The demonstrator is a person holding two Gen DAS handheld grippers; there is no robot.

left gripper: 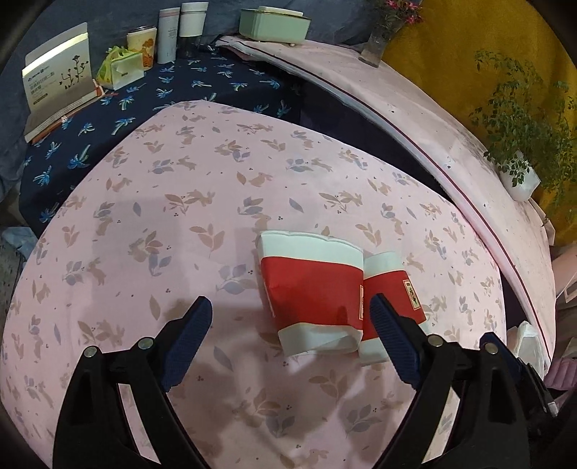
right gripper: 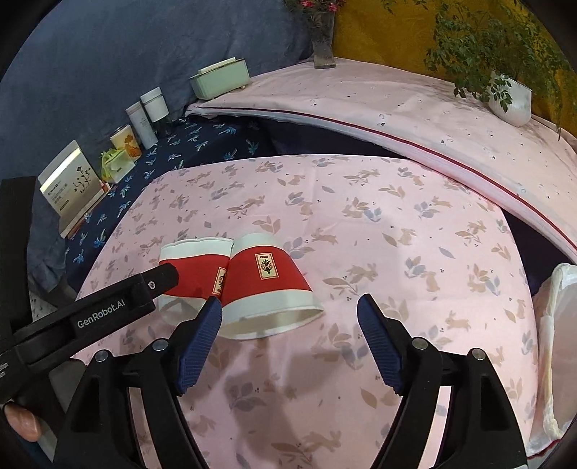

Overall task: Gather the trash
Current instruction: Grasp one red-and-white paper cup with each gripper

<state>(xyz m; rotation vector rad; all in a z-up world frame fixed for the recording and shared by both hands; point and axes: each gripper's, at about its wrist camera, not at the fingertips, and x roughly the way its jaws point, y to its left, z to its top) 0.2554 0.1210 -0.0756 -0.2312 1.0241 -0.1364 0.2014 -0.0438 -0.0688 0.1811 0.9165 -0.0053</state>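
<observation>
Two flattened red-and-white paper cups lie side by side on the pink rabbit-print cloth (left gripper: pixel 180 216). In the left wrist view the larger cup (left gripper: pixel 312 292) is just ahead between my open left gripper's (left gripper: pixel 290 310) fingers, and the second cup (left gripper: pixel 391 288) lies by the right finger. In the right wrist view the near cup (right gripper: pixel 267 285) lies ahead by the left finger of my open right gripper (right gripper: pixel 290 308), and the other cup (right gripper: pixel 196 267) is beside it. The left gripper's body (right gripper: pixel 108 310) reaches in from the left over that cup. Both grippers are empty.
A white plastic bag (right gripper: pixel 555 342) hangs at the right edge of the table. At the back stand a card box (left gripper: pixel 57 77), a tissue pack (left gripper: pixel 117 70), tins (left gripper: pixel 167 34), a green box (left gripper: pixel 274 21), a flower vase (right gripper: pixel 322 43) and a potted plant (right gripper: pixel 512 97).
</observation>
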